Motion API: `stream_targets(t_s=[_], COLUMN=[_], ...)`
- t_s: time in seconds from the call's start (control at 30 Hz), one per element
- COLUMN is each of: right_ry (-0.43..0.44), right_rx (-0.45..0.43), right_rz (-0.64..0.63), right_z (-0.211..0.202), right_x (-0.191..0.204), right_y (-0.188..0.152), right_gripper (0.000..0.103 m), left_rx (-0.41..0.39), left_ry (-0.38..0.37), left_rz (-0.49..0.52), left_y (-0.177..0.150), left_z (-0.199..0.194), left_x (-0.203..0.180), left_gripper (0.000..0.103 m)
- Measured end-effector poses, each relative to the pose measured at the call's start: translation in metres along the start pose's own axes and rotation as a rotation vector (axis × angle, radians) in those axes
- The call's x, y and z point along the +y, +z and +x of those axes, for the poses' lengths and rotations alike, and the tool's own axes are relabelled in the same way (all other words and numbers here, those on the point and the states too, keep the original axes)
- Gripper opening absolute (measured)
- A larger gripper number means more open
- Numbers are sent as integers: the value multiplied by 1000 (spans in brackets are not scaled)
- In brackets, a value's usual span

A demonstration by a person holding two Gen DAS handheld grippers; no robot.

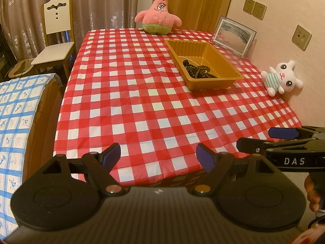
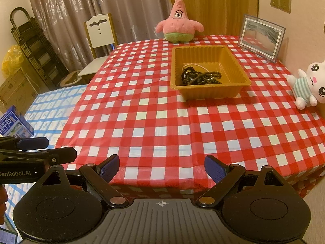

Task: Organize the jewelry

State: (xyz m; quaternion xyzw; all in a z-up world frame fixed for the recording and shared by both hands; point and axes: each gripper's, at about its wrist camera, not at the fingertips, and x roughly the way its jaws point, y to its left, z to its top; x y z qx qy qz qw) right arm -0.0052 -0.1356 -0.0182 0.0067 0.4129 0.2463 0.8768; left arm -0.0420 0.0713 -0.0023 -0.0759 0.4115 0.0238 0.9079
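A brown plastic tray (image 1: 221,80) (image 2: 211,92) stands on the red checked table (image 1: 142,101) (image 2: 162,122), toward the far right. Dark bead strings (image 1: 200,71) (image 2: 200,77) lie heaped inside it, with a thin pale cord (image 2: 200,66) beside them. My left gripper (image 1: 158,155) is open and empty above the table's near edge. My right gripper (image 2: 161,167) is open and empty above the same edge. Each gripper shows in the other's view, the right one (image 1: 264,138) at the right and the left one (image 2: 52,148) at the left.
A pink star plush (image 1: 158,14) (image 2: 179,22) sits at the far edge. A framed picture (image 1: 233,35) (image 2: 262,37) and a white plush (image 1: 282,78) (image 2: 310,84) stand along the right wall. A chair (image 1: 56,40) and a blue checked surface (image 1: 16,122) are left of the table.
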Motion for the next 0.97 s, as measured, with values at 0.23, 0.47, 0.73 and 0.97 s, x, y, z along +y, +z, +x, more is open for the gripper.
stream_targets(t_s=[0.23,0.47,0.73,0.97], right_ry=[1,1,0,1], right_rx=[-1,-1,-2,2], right_rz=[1,1,2,3], right_z=[0,0,1,1], right_x=[-1,-2,-4,-6], right_y=[0,1,4,7], right_gripper=[90,90,90,90], left_rx=[0,0,-1,1], left_ry=[0,0,-2,-7], left_rz=[0,0,2,7], left_y=[0,-1,0,3], left_z=[0,1,1,2], left_x=[0,-1,-3,-6], left_gripper=[80,80,80,80])
